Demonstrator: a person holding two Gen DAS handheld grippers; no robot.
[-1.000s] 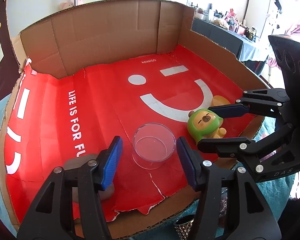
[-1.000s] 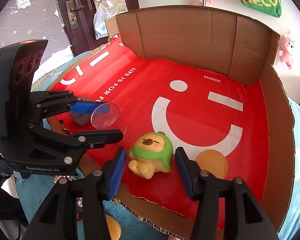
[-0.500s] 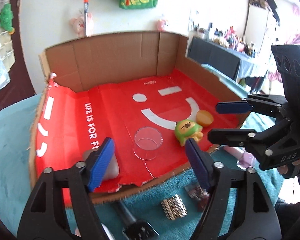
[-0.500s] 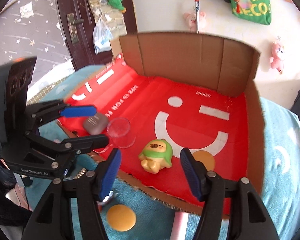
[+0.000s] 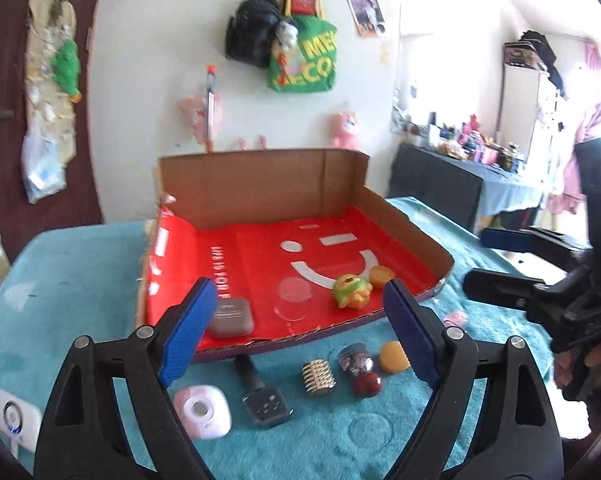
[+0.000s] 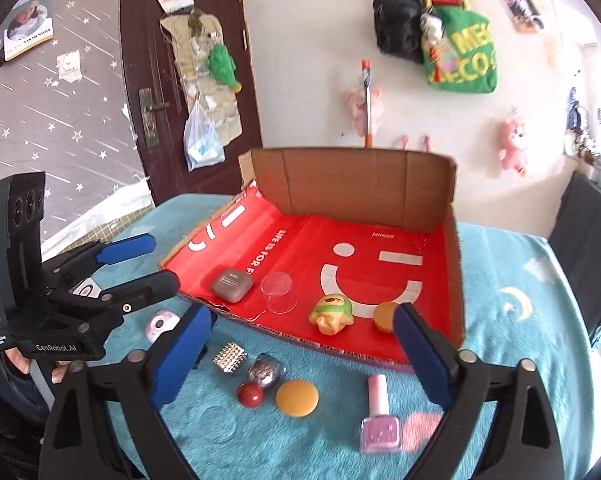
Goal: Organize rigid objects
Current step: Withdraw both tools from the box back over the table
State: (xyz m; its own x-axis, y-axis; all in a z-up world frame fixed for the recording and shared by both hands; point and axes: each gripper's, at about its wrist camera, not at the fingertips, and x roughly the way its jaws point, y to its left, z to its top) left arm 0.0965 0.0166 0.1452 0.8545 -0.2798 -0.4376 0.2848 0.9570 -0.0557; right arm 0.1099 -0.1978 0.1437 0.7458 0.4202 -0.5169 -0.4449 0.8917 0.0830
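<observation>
- red-lined cardboard tray [image 5: 404, 216] now carries four things along its near edge: grey case [image 5: 231, 316], clear cup [image 5: 292, 300], green-hooded toy [image 5: 350, 290], orange disc [image 5: 381, 276].
- left hand-held gripper [image 5: 300, 332], a second ago low over the cup inside the tray, is now drawn back and raised above the near bench; jaws opening wide, nothing between them.
- right hand-held gripper [image 6: 300, 352], earlier straddling the toy, has likewise pulled clear; jaws opening, empty.
- judgement: cup and toy are delivered; both tools are free for the next pick.
- teal-covered bench [image 6: 520, 320], near edge, still holds loose items: pink round device [image 5: 202, 410], dark remote [image 5: 262, 394], ridged metal cylinder [image 5: 318, 376], glitter jar [image 6: 265, 372], red ball [image 6: 250, 394], yellow disc [image 6: 297, 397], pink nail polish [image 6: 379, 420].
- room: tray's far half and right corner stand open; its near lip is low and torn, side and back walls upright.
</observation>
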